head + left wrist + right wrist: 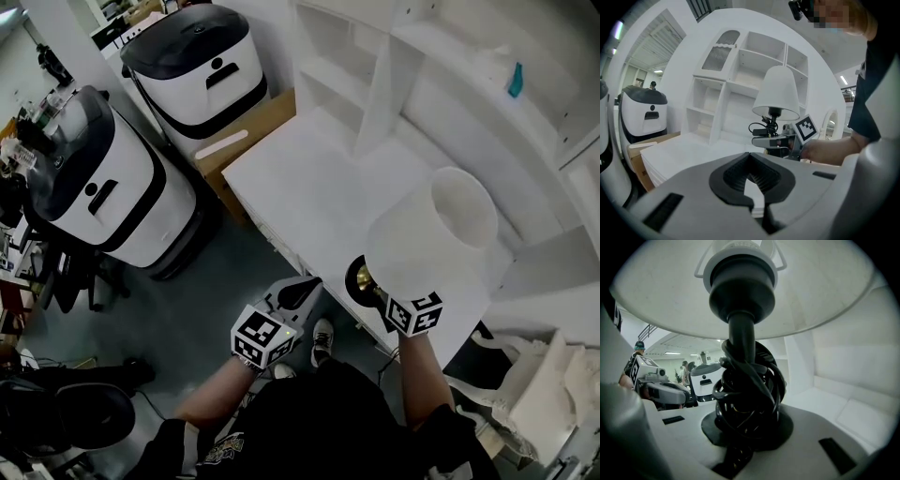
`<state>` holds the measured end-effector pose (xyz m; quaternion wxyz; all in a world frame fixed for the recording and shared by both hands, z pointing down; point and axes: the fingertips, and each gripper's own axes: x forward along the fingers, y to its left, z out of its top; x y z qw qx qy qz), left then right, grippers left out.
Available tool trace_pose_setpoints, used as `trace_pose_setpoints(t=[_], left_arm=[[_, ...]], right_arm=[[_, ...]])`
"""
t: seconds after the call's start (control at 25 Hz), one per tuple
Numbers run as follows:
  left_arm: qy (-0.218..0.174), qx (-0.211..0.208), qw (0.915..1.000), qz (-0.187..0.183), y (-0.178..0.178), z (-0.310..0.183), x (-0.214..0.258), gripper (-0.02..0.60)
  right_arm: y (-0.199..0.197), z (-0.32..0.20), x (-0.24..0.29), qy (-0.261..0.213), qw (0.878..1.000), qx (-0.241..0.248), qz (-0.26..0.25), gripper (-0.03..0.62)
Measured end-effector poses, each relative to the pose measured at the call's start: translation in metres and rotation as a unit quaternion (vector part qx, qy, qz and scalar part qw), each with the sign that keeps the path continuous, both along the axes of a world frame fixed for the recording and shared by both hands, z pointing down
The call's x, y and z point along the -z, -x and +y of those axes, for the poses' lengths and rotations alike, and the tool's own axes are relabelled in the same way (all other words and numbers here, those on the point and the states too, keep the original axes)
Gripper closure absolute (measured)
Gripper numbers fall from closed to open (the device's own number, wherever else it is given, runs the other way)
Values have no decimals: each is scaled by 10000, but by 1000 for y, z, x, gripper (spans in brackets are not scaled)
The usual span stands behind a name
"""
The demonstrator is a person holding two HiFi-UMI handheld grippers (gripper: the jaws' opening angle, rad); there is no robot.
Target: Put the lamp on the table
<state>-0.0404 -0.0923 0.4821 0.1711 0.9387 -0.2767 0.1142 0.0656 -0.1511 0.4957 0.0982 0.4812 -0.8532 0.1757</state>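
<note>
A lamp with a white shade (441, 234) hangs over the near right corner of the white table (309, 187). Its dark base (361, 278) is tipped toward me. My right gripper (373, 286) is shut on the lamp's black stem (743, 338), where a black cord (750, 390) is wound in loops. The shade (811, 287) fills the top of the right gripper view. My left gripper (298, 292) hovers at the table's near edge, left of the lamp, shut and holding nothing. The left gripper view shows the lamp (776, 93) and the right gripper (776, 140) beyond the closed jaws.
White shelving (375, 75) stands on the back of the table. Two white and black machines (202, 61) (103, 178) and a cardboard box (248, 131) stand on the floor to the left. A dark chair (94, 412) is at lower left, white objects (544, 384) at lower right.
</note>
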Motion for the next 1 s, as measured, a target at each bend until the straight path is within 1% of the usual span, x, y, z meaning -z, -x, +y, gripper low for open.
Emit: trace_pose_setpoints(t=[0.32, 0.64, 0.84, 1.0], left_arm=[[-91, 14, 10000, 2, -30, -33, 2, 575], [-55, -166, 9998, 119, -48, -52, 9, 575], [-137, -443, 9989, 31, -54, -70, 10, 575], [-181, -864, 9961, 18, -63, -88, 9, 575]], right_arm=[[-28, -35, -4, -48, 10000, 31, 21, 536], [-47, -59, -2, -109, 9999, -78, 16, 536], [-51, -77, -3, -140, 9995, -284, -54, 536], [-55, -94, -4, -193, 9987, -462, 7, 536]])
